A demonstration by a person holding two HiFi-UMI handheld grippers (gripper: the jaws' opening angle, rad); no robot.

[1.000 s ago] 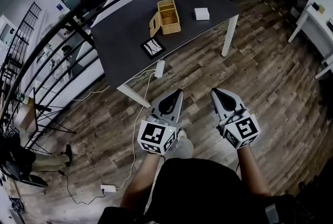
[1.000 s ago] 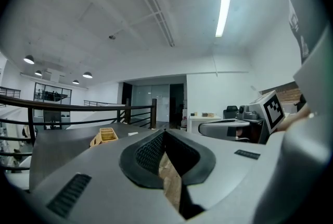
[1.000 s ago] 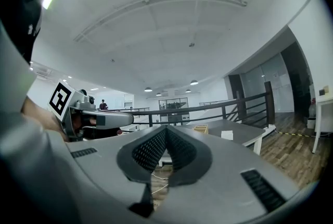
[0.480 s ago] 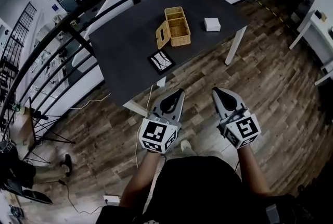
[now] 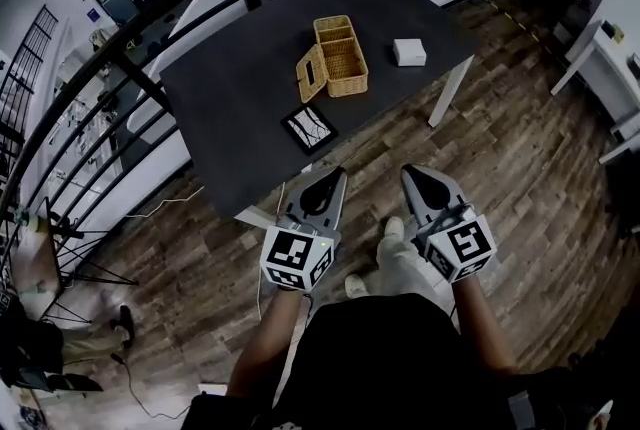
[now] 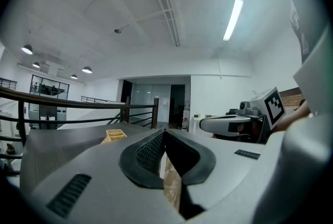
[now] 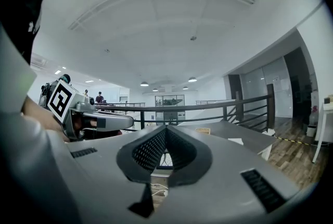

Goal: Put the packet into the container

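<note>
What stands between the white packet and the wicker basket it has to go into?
Nothing visible. The packet lies on bare table just right of the basket, whose lid hangs open on the opposite, left side. The black card lies nearer the person, off that line.

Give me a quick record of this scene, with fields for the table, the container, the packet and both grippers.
table: dark top, white legs
container: wicker basket on the table, lid open at its left side
packet: white, on the table right of the container, apart from it
card: black-framed, near the table's front edge
left gripper: shut, empty, short of the table
right gripper: shut, empty, beside the left gripper
task: packet not yet picked up
</note>
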